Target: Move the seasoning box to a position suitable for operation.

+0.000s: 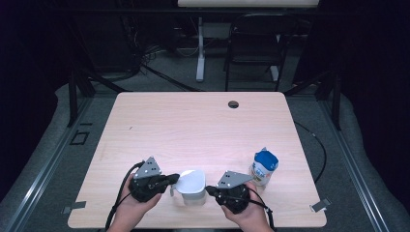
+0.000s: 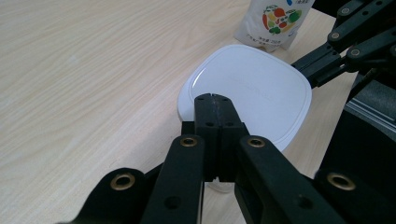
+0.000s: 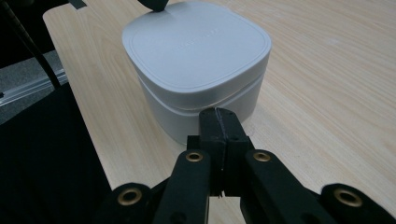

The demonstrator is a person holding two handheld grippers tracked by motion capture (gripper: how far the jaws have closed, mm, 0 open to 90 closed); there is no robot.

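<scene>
A white square container (image 1: 192, 187) with a rounded lid (image 2: 254, 91) stands near the table's front edge. My left gripper (image 1: 174, 182) is shut, and its tips (image 2: 214, 98) lie over the lid's near rim with nothing between them. My right gripper (image 1: 208, 189) is shut too; its tips (image 3: 219, 113) sit close against the container's side wall (image 3: 201, 112), just below the lid. The two grippers face each other across the container. A blue and white pouch (image 1: 264, 166) with fruit pictures (image 2: 276, 18) stands upright to the container's right.
The light wooden table (image 1: 193, 125) has a cable hole (image 1: 233, 104) at the back. Its front edge lies just under my hands. A dark chair (image 1: 254, 46) and a white desk leg (image 1: 200, 48) stand on the floor beyond the table.
</scene>
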